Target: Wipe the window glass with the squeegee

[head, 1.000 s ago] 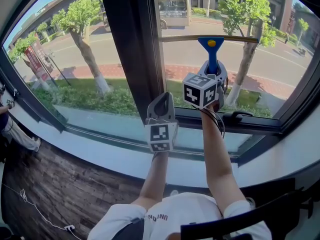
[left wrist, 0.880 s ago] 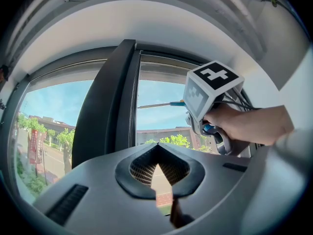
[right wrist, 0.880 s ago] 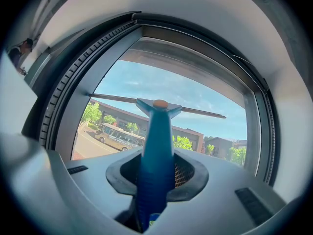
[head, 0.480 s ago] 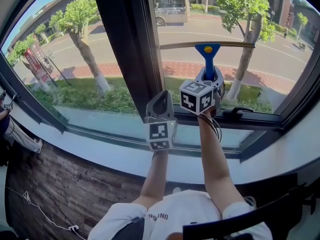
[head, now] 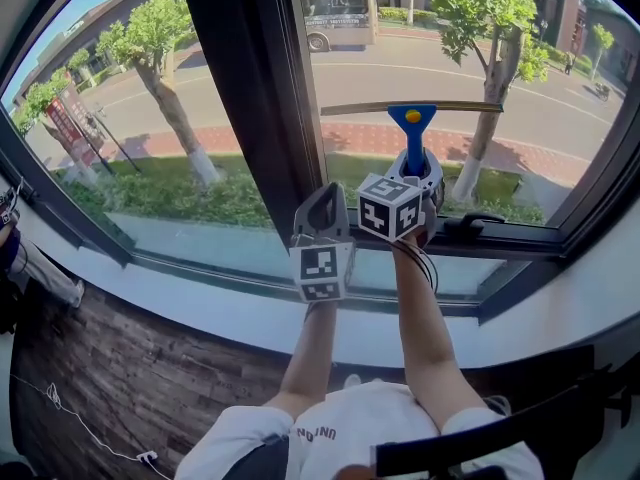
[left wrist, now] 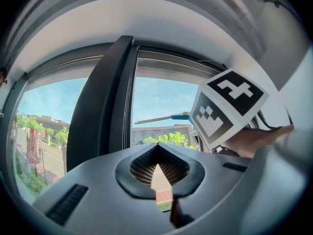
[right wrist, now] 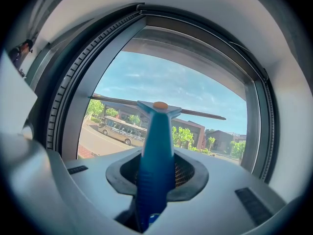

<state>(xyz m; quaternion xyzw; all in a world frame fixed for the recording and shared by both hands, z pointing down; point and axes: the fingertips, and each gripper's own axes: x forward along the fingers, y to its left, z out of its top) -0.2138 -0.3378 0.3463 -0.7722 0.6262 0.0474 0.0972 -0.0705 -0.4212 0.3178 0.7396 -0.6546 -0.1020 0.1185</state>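
The right gripper (head: 414, 173) is clamped on the squeegee (head: 413, 128), low on its blue handle (right wrist: 156, 146). It holds the squeegee upright against the window glass (head: 520, 78) just right of the dark window post (head: 250, 88), with the thin blade (head: 470, 106) level across the pane. The left gripper (head: 322, 208), jaws together on nothing, hangs at that post's foot. The squeegee looks light and stiff and its smooth plastic handle is likely slippery, so a firm grip there suits it.

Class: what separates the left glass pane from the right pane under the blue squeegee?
A dark vertical window post, shown in the head view, left of the blue squeegee.
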